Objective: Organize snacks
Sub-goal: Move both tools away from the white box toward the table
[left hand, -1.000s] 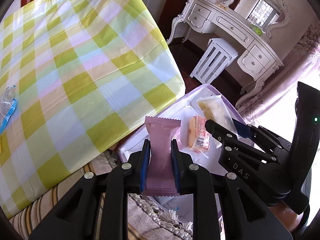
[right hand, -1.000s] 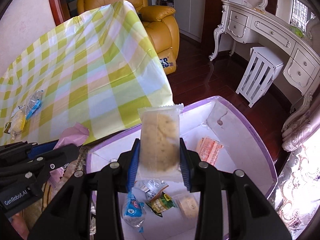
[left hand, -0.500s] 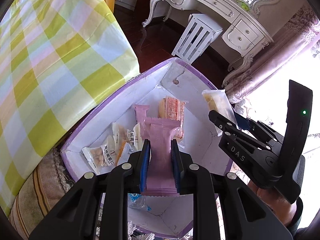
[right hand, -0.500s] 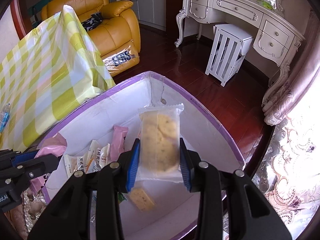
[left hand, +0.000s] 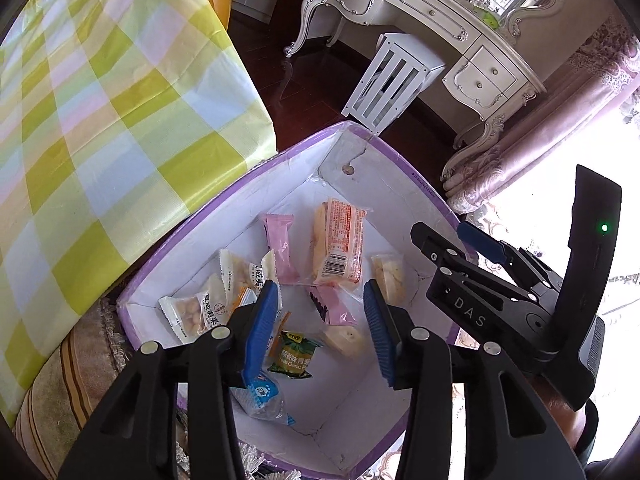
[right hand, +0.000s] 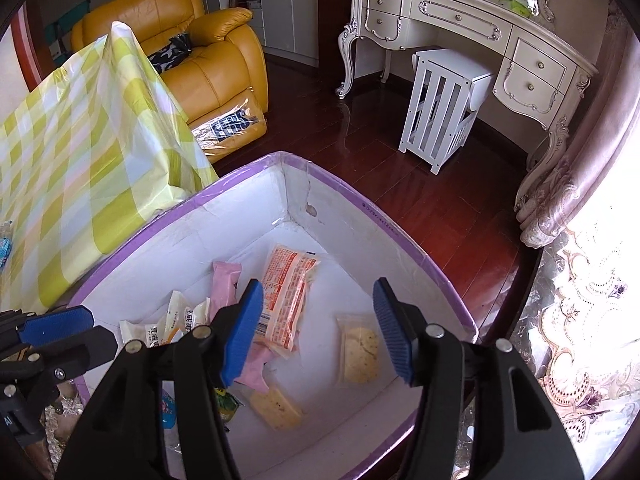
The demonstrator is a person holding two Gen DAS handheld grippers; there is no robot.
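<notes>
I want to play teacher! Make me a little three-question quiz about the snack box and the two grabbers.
1. True or false: the left gripper is squeezing a pink snack.
2. Which snack lies in the box between the right gripper's fingers as its camera sees it? A) green pea packet B) clear cracker packet C) blue packet
3. Fill in: the box's rim is coloured ______.

Key
1. False: its jaws are opening with nothing gripped; the pink snack lies in the box.
2. B: the clear cracker packet; the right jaws are opening too, nothing gripped.
3. Purple.
</notes>
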